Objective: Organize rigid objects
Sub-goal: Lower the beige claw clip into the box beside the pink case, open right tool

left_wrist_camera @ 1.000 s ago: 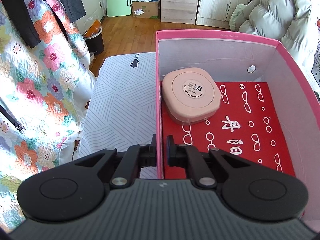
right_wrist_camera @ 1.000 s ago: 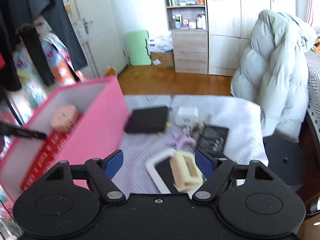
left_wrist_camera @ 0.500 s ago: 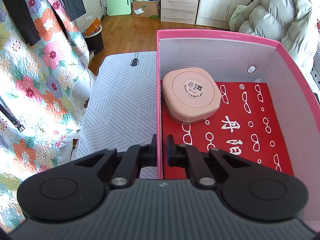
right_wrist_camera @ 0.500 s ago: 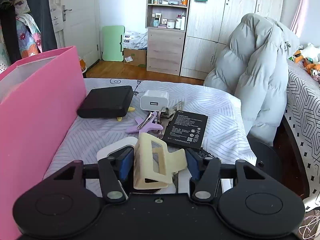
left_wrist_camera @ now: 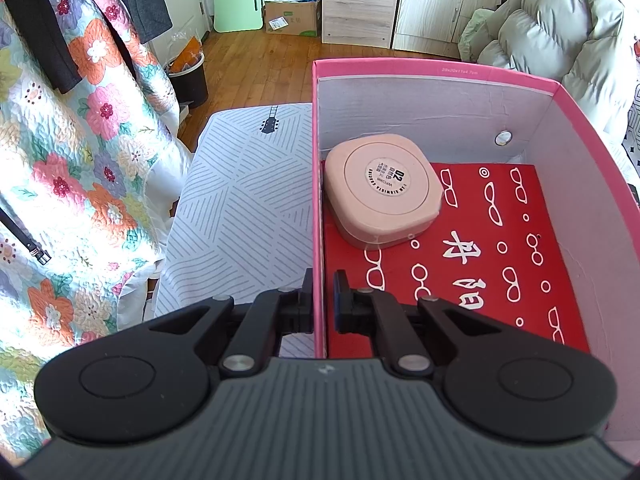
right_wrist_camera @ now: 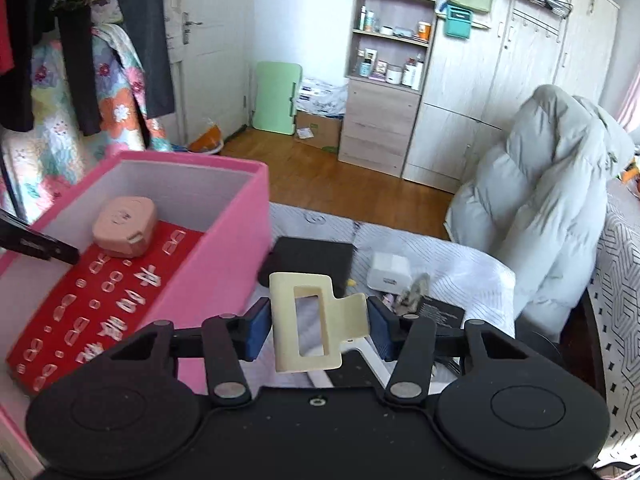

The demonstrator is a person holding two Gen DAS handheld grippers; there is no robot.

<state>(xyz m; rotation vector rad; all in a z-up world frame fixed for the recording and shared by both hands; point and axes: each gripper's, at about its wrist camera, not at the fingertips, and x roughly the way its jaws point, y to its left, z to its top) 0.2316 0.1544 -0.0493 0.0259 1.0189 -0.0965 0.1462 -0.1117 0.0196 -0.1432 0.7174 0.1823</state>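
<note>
Pink box (left_wrist_camera: 436,70) sitting unmoved, left gripper (left_wrist_camera: 323,304) still pinching its side wall, pink case (left_wrist_camera: 383,194) lying inside ahead of fingers. Right gripper (right_wrist_camera: 319,330) closing on cream hair clip (right_wrist_camera: 310,322), now lifted off bed, pads seemingly pressing; earlier clip was lying below fingers.

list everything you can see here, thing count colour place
box: 1, pink outside, white walls, red patterned floor; on the striped bed cover
compact case: 1, pale pink; in the box's far left corner
hair clip: 1, cream; between the right claw's pads
flat case: 1, black; on the cover beside the box
charger: 1, white; right of the flat case
battery: 1, black; near the charger
puffer jacket: 1, grey-green; right of the bed
left claw: 1, black; shut on the box's left wall
right claw: 1, black with blue pads; closing on the hair clip
</note>
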